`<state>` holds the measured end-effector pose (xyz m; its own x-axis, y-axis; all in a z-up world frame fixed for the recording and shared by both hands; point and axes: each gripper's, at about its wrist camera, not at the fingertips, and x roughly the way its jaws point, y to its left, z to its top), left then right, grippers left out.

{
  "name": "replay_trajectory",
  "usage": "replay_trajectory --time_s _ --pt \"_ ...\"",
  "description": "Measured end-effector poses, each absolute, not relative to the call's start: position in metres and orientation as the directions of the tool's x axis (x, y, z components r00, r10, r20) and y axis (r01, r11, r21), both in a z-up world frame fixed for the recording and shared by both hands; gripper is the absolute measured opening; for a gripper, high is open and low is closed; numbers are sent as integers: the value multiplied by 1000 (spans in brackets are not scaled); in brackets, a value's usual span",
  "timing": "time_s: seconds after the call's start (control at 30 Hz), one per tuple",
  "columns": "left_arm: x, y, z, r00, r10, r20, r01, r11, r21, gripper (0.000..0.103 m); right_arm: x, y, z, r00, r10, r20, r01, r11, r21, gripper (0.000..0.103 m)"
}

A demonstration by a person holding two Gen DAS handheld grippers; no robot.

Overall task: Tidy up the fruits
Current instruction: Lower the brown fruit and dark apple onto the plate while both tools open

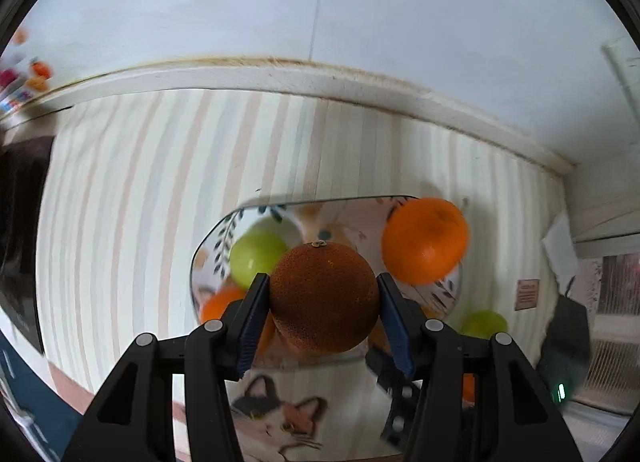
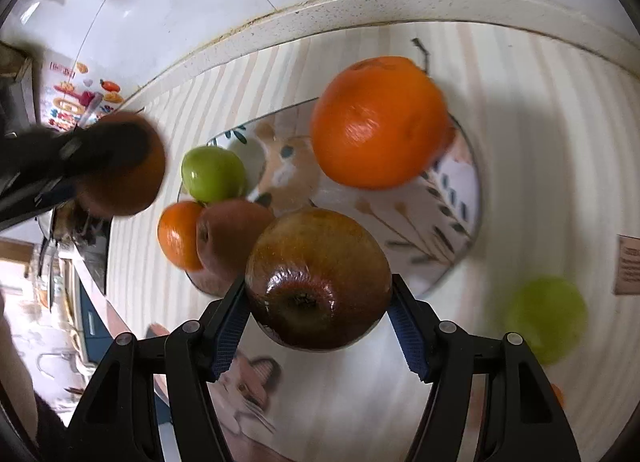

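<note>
The left gripper [image 1: 323, 294] clenched a dark orange [image 1: 324, 298] at lower centre, above the plate [image 1: 448, 298]. The right gripper [image 2: 318, 306] clenched a red apple [image 2: 318, 278] at lower centre, over that plate's near edge.

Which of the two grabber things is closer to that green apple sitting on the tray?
Left, I'd judge. The left gripper, clamping a dark orange, hovers right beside the green apple at the tray's edge. The right gripper, holding a red apple, sits farther back.
</note>
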<state>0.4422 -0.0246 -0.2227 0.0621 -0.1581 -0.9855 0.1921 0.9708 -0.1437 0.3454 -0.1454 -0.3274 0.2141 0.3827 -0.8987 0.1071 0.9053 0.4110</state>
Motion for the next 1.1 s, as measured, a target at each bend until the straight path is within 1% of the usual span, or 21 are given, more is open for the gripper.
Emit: replay_trajectory --time_s 0.13,0.23,0.43,0.53,0.63,0.7,0.73,0.77,0.83,0.9,1.03,1.1 --pt "472 -39 -259 -41 -123 -992 235 963 -129 51 355 -143 -336 219 422 -880 139 879 456 69" --pt "479 -51 -283 -91 -89 -992 269 957 -110 51 361 -143 -346 231 452 -861 177 851 494 69" --pt "482 -65 -304 -129 -46 -991 324 942 -86 52 362 -150 -359 226 491 -841 245 807 537 70" --pt "481 -68 -309 -133 -23 -991 336 939 -67 52 359 -156 -364 204 503 -840 277 794 542 74" --pt "480 -68 -310 -141 -29 -990 327 942 -74 52 356 -161 -365 211 538 -816 288 763 578 78" --pt "480 -67 -306 -133 -55 -990 319 943 -95 57 355 -163 -359 211 535 -818 284 767 575 83" --pt "482 -64 -302 -123 -66 -990 314 944 -102 63 355 -163 -357 212 531 -820 279 771 572 83" --pt "482 -62 -298 -110 -71 -991 308 946 -102 74 355 -163 -354 209 520 -828 276 781 561 86" --pt "482 -57 -287 -78 -87 -993 300 948 -106 85 355 -166 -349 200 498 -844 272 799 536 90" --pt "478 -51 -276 -39 -89 -995 289 953 -96 85 350 -168 -340 190 446 -874 259 836 483 94" --pt "459 -37 -258 27 -97 -995 256 963 -87 85 345 -170 -317 190 309 -932 216 913 346 95" --pt "448 -31 -250 47 -102 -994 239 967 -88 85 342 -178 -307 203 269 -942 198 930 309 95"
